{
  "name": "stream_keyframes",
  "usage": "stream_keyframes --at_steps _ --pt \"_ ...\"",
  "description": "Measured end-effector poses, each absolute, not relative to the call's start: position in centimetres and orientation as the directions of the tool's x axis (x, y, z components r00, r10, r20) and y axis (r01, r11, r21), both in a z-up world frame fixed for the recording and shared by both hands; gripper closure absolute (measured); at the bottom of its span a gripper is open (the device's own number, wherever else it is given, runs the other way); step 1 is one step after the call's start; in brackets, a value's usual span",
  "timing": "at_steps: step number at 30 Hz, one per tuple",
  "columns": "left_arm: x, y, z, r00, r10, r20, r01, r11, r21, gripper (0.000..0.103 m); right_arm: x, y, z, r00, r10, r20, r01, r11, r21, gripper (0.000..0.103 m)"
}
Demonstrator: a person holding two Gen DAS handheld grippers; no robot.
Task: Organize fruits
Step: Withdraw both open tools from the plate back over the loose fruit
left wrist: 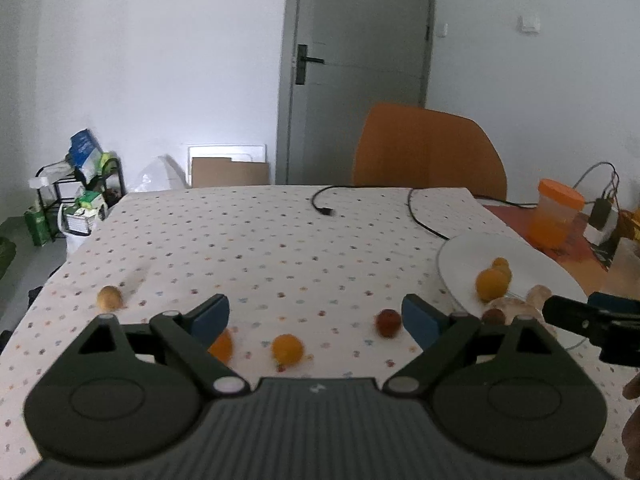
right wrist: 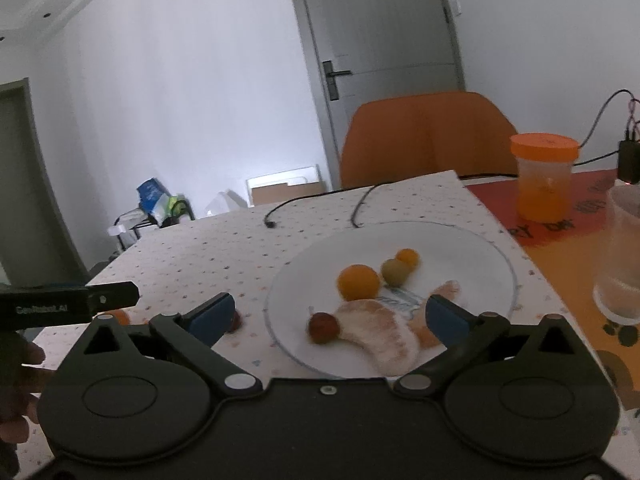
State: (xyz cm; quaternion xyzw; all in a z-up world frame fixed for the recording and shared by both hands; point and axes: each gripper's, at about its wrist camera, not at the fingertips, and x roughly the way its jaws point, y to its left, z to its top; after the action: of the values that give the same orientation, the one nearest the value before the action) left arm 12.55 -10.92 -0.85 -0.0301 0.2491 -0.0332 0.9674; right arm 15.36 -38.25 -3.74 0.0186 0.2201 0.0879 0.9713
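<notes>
Between my left gripper's [left wrist: 316, 318] wide-spread fingers sits a small orange fruit [left wrist: 287, 350] on the counter [left wrist: 256, 240], with a dark red one [left wrist: 387, 322] just beside. Both look light, round, likely to roll, so I'd pinch across the middle, gently. My right gripper [right wrist: 330, 314] hangs open over the plate [right wrist: 472, 248], empty.

The table [left wrist: 280, 240] is covered by a white cloth with small coloured dots. Directly on the cloth, lower frame of the left wrist view: a tan fruit [left wrist: 109, 297] at left, two orange fruits [left wrist: 287, 349] at centre, a dark red fruit [left wrist: 387, 322], a white plate [left wrist: 472, 248] at right. A black cable [left wrist: 323, 202] lies at upper centre.
</notes>
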Motion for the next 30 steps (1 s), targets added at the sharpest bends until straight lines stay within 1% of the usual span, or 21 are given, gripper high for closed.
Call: stream_keyframes --at_steps 11,19,30 --pt "11.0 -6.6 -0.5 0.884 -0.051 -0.465 -0.013 0.991 -0.133 0.010 15.2 -34.3 -3.1 0.880 0.213 -0.424 -0.221 0.975 0.032 0.000" --pt "10.1 -4.6 -0.3 0.884 -0.057 -0.463 -0.023 0.986 -0.165 0.010 15.1 -32.3 -2.9 0.858 0.256 -0.445 -0.261 0.964 0.052 0.000" --pt "9.5 -1.9 -0.4 0.879 -0.054 -0.473 -0.045 0.980 -0.196 0.010 15.0 -28.9 -3.3 0.814 0.318 -0.487 -0.345 0.938 0.036 0.000"
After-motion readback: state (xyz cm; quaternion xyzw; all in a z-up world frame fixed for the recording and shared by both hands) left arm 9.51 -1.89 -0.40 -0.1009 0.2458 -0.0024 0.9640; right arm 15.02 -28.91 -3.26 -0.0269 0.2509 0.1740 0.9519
